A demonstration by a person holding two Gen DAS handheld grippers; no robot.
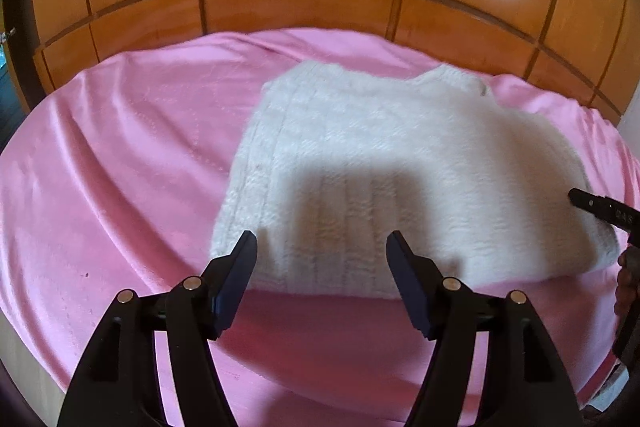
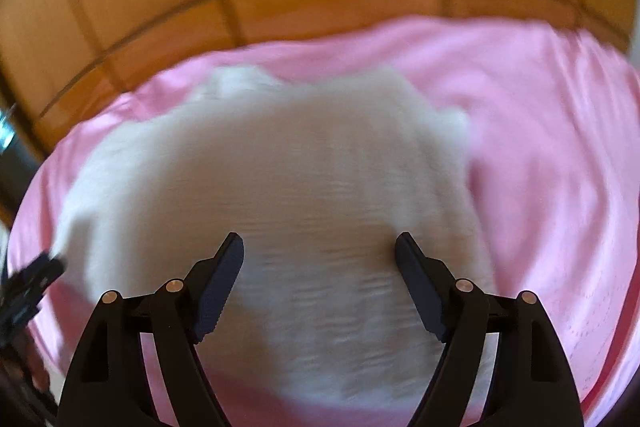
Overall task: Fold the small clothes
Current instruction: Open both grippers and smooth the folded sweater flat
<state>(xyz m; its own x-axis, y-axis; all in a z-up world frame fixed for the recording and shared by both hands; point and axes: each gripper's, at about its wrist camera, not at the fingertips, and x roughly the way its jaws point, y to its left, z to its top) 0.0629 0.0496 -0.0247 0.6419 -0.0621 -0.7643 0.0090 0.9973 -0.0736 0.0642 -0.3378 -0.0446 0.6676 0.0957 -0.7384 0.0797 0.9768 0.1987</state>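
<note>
The left gripper (image 1: 321,239) is held with its fingers (image 1: 236,279) spread and empty above the near edge of the folded white sweater (image 1: 400,163), laid on the pink sheet (image 1: 120,167). The right gripper (image 2: 319,241) is likewise released; the sweater beneath is blurred, apparently untouched.

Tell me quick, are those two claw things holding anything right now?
Left gripper: open, holding nothing, fingers above the white knitted garment.
Right gripper: open, holding nothing, over the same garment.
</note>
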